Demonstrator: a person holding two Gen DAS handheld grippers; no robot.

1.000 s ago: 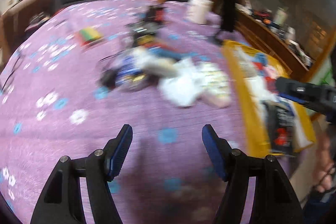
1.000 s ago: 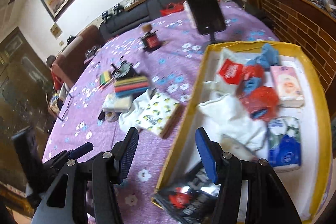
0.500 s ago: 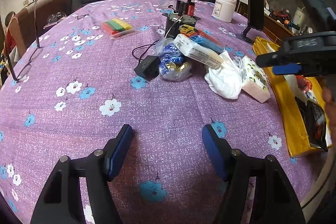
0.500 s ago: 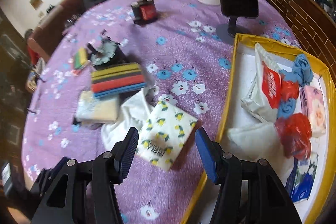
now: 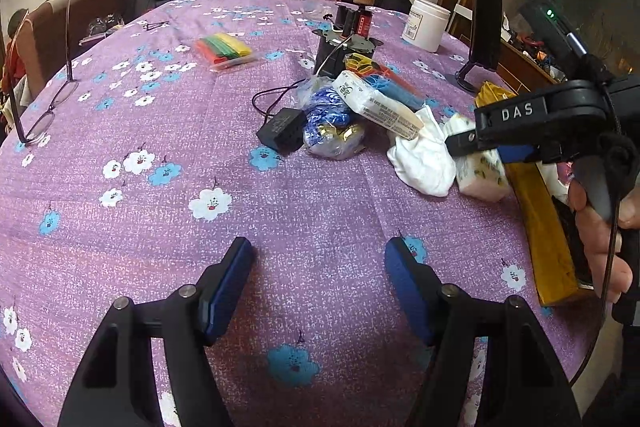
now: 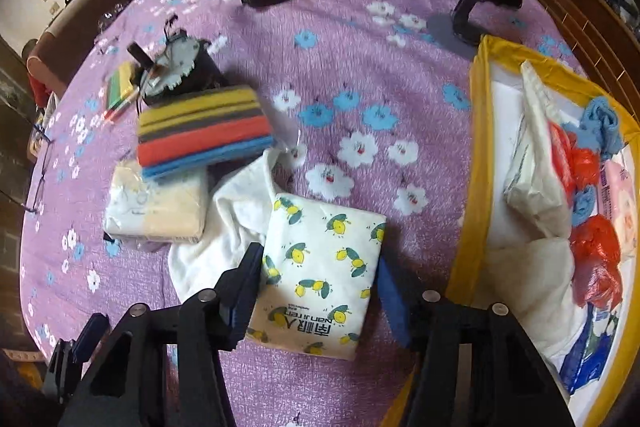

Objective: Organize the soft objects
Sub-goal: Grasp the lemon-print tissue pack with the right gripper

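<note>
**Beside the yellow tray: lining up on the lemon-print tissue pack**

Left of the yellow tray (image 6: pixel 476 131), on the purple floral tablecloth (image 6: pixel 352 39), lies the lemon-print tissue pack (image 6: pixel 320 279), flat, its printed face up. Right gripper (image 6: pixel 316 291) stands over it, jaws spread wide, one finger at each long edge of the pack; whether the pads touch the wrapper I cannot tell. Nothing gripped.

- White cloth (image 6: pixel 228 227) lies against the pack's far-from-tray side, a fold appearing to run under its corner. The left-hand finger sits right at that seam.
- Beyond the cloth, further from the tray: cream tissue pack (image 6: pixel 156 211), with the striped sponge stack (image 6: pixel 204 131) resting partly on it.
- Tray already holds soft goods: white bag, red and blue bundles, a pink pack.

Left gripper (image 5: pixel 320 287) hangs over bare cloth, well away from the tray, jaws wide, nothing between them.

Judgement on the grab:
- Lower until the pads are level with the middle of the pack's side walls, not just its top edge; a soft wrapper likely slips from a shallow pinch.
- Keep the cloth-side finger between cloth and pack, or the cloth may come up too.
- Close gently; the pack will squash, so stop once it firms.
- Lift straight, clear the tray wall, then carry toward the bare white floor of the tray nearest the pack.
</note>
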